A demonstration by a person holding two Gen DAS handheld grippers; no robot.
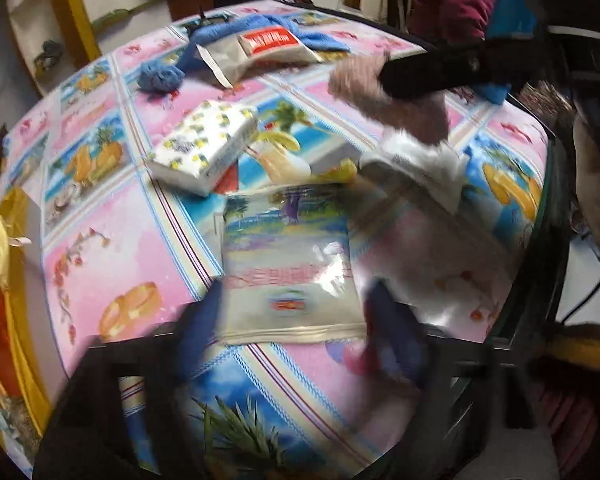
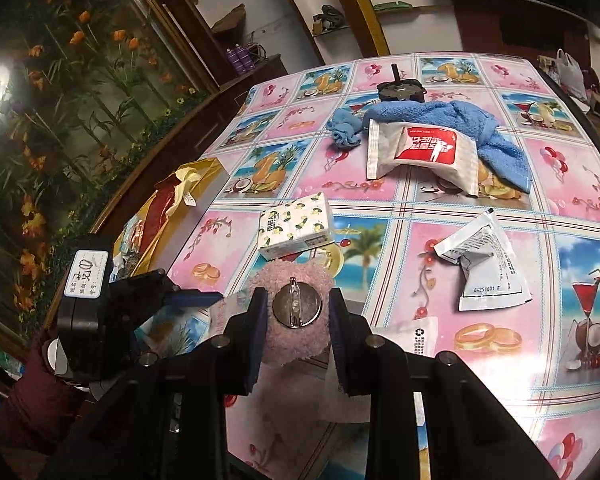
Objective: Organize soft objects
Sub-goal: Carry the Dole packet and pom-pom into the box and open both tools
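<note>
1. Left wrist view: a table (image 1: 112,248) under a glossy pink and blue fruit-print cloth. The left gripper (image 1: 296,332) hangs over a clear printed pouch (image 1: 290,264), jaws apart either side of it; motion blur hides any contact. A lemon-print tissue pack (image 1: 204,146) lies beyond.
2. Right wrist view: the same cloth, a flower mural behind. The right gripper (image 2: 298,312) is clamped on a pink fluffy pad (image 2: 296,316) with a metal pin disc, above the table. A blue towel (image 2: 452,120) lies far off under a red-and-white packet (image 2: 424,152).
</note>
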